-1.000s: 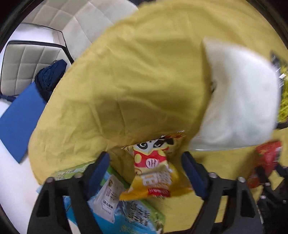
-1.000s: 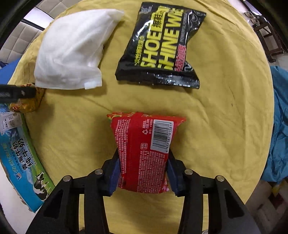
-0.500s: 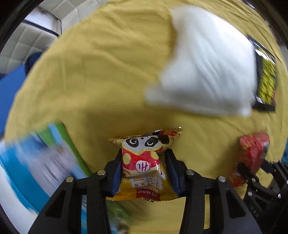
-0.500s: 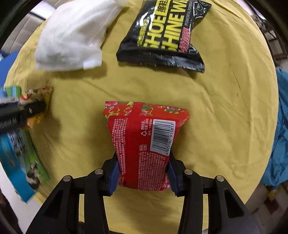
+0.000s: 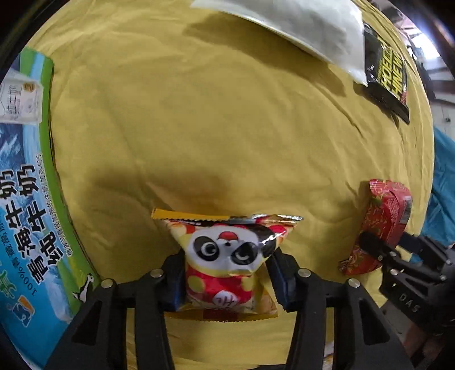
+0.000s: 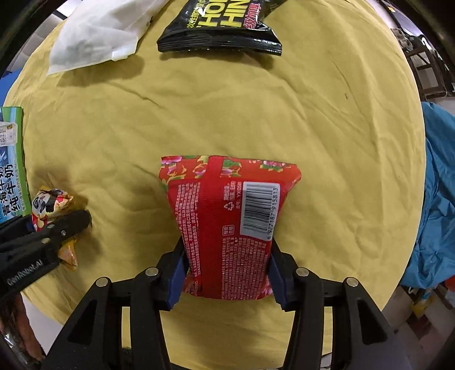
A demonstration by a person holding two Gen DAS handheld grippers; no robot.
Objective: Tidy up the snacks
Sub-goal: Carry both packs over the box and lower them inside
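A yellow-and-red panda snack bag [image 5: 227,236] lies on the yellow tablecloth [image 5: 227,113] between the fingers of my left gripper [image 5: 226,260]. The pads still touch its sides while the jaws are opening. In the right wrist view this left gripper [image 6: 57,224] and the panda snack bag [image 6: 51,202] sit at the left edge. My right gripper [image 6: 226,250] pinches the lower end of a red snack packet [image 6: 227,199], barcode side up, resting on the cloth. Its jaws are opening too. The left wrist view shows the right gripper [image 5: 381,247] and red snack packet [image 5: 384,216] at far right.
A blue-green milk carton box [image 5: 25,199] lies along the table's left edge. At the far side rest a white bag [image 6: 99,31] and a black snack packet [image 6: 224,25]. A blue cloth [image 6: 438,199] hangs past the right edge.
My left gripper shut on the panda snack and carried it away from the milk box toward the red packet. The right gripper stayed in place, its jaws a little wider.
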